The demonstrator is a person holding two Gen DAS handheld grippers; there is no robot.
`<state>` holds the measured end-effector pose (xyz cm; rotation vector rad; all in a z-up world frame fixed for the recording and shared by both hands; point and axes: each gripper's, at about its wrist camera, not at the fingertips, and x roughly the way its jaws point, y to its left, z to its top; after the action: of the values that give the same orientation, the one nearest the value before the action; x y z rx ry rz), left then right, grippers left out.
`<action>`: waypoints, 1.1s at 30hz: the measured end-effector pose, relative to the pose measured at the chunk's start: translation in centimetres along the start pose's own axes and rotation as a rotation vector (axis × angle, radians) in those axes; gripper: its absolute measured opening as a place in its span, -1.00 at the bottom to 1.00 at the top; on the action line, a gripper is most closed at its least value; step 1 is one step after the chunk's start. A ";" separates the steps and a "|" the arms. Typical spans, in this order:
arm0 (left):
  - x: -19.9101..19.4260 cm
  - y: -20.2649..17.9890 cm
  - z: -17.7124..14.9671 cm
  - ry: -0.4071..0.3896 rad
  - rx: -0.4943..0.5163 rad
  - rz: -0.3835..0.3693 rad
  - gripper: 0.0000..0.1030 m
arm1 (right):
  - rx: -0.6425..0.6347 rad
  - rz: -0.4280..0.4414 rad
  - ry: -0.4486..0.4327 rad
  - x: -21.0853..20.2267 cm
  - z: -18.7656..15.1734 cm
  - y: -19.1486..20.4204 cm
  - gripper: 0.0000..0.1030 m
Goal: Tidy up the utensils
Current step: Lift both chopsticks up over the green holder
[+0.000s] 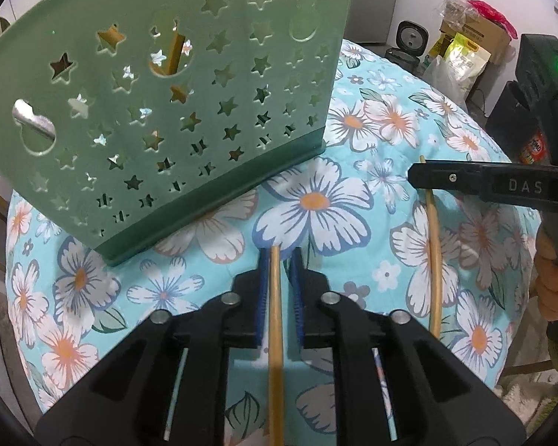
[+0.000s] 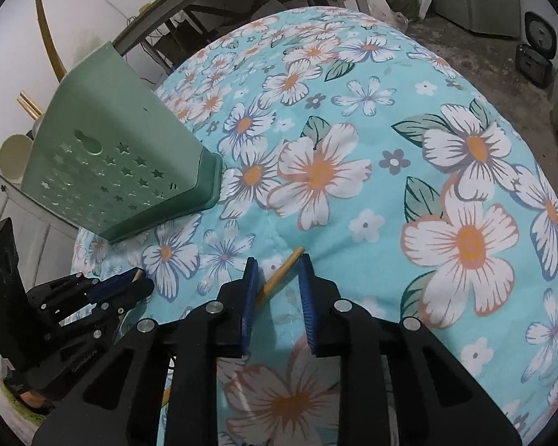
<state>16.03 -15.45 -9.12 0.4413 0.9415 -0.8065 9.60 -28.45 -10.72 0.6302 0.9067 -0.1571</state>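
Two bare wooden chopsticks, thin, pale tan, round. One chopstick [image 1: 275,319] runs lengthwise between the blue pads of the left gripper [image 1: 279,260], jaws together and clamped on it, its tip poking out just past the pads above the floral cloth [image 1: 353,141]. The second chopstick [image 2: 279,275] lies slanted across the gap of the right gripper [image 2: 277,260]; it touches the left pad, the right pad stands clear, so the jaws are apart and not clamped.

Far left of both grippers stands a green utensil holder [image 1: 160,111] with star cut-outs on the cloth; wooden sticks and a metal handle show through its holes. A hand [image 1: 554,290] grips the right tool's handle at the right edge. Boxes and bags sit beyond the far right of the cloth. Nothing lies between the grippers and the holder.
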 end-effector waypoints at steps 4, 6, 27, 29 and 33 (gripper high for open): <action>-0.7 0.1 0.3 -0.020 -0.009 -0.004 -0.92 | 0.034 0.043 -0.014 -0.8 0.1 -0.5 -0.65; -1.3 0.4 0.4 -0.033 -0.017 -0.007 -0.92 | 0.054 0.082 -0.026 -1.4 0.2 -0.7 -0.69; -15.1 3.1 2.1 -0.333 -0.102 -0.110 -0.92 | -0.041 0.289 -0.301 -12.7 2.2 3.8 -0.89; -16.1 3.4 2.4 -0.355 -0.121 -0.133 -0.92 | -0.062 0.286 -0.327 -13.5 2.5 4.3 -0.89; -18.2 4.2 3.1 -0.417 -0.154 -0.163 -0.92 | -0.095 0.265 -0.358 -14.8 2.2 5.1 -0.89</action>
<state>14.86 -7.25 7.96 0.0559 0.6483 -0.9226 3.93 -27.55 3.97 0.6039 0.4777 0.0128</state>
